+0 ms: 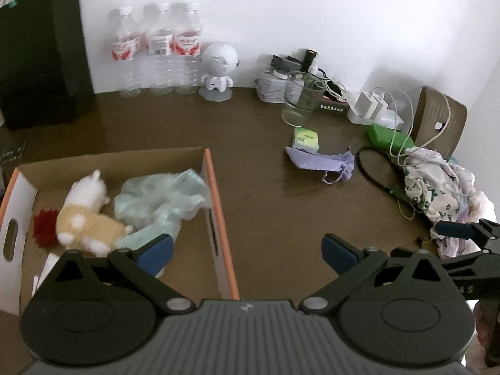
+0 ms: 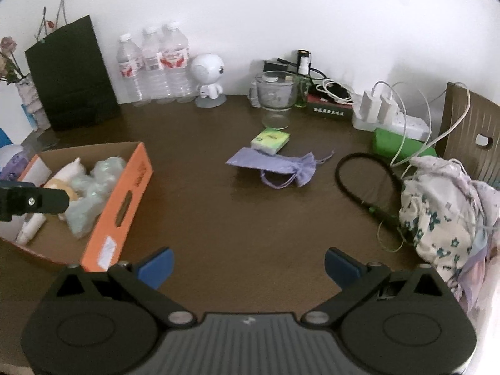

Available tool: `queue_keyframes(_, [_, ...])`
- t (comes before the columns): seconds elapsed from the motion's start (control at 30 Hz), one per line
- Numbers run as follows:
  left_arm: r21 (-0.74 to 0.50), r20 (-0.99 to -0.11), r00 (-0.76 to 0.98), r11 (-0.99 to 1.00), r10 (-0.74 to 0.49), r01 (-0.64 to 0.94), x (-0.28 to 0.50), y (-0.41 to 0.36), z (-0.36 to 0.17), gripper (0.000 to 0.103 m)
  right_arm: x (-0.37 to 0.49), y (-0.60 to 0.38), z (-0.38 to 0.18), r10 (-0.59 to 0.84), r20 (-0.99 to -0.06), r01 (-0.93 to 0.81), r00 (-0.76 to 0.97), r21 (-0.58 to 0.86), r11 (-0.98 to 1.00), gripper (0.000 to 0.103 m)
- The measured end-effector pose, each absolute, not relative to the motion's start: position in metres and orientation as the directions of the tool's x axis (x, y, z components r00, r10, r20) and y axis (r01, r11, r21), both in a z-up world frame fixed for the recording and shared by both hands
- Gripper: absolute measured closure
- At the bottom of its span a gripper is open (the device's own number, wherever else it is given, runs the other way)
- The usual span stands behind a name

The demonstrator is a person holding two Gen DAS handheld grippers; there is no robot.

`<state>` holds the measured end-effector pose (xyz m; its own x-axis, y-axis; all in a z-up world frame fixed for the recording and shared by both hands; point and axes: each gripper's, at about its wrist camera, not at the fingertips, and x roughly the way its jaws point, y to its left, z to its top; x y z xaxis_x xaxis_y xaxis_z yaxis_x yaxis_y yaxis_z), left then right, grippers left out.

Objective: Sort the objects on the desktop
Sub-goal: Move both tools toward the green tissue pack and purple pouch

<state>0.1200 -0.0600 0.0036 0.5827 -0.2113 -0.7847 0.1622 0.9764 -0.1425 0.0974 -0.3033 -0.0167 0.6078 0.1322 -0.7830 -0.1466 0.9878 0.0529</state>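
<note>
An orange cardboard box (image 1: 218, 206) stands on the brown desk at the left and holds a plush dog (image 1: 87, 215), pale green plastic wrap (image 1: 159, 197) and a red item (image 1: 42, 225). It also shows in the right wrist view (image 2: 125, 200). My left gripper (image 1: 247, 250) is open and empty, straddling the box's right wall. My right gripper (image 2: 248, 262) is open and empty above bare desk. A purple drawstring pouch (image 2: 272, 165), a green tissue pack (image 2: 270, 139) and a black loop cable (image 2: 365, 181) lie mid-desk.
Three water bottles (image 2: 153, 65), a white robot figure (image 2: 207, 78), a black bag (image 2: 72, 75), a glass cup (image 2: 275, 100), a power strip with chargers (image 2: 387, 115) and a green box (image 2: 397, 143) line the back. A floral cloth pile (image 2: 443, 212) lies at the right.
</note>
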Motion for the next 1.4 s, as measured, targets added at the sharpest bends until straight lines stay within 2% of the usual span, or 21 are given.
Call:
queue_keyframes(1.03, [-0.068,-0.823,0.537,0.97,-0.187,0.234,0.254,-0.155,-0.038,0.0,0.227,-0.327,-0.079,0.142,-0.774,-0.281,0.616,-0.048,0.959,0.0])
queue_keyframes(1.27, [-0.036,-0.855,0.494,0.968,-0.16,0.25,0.297,-0.171,-0.06,0.001,0.268,-0.334,-0.103,0.167,-0.788,-0.344,0.593,-0.06,0.937,0.012])
queue_keyframes(1.4, [-0.017,-0.87,0.47,0.962,-0.149,0.273,0.315,-0.179,-0.071,0.002,0.284,-0.326,-0.114,0.182,-0.799,-0.462,0.573,-0.132,0.877,0.025])
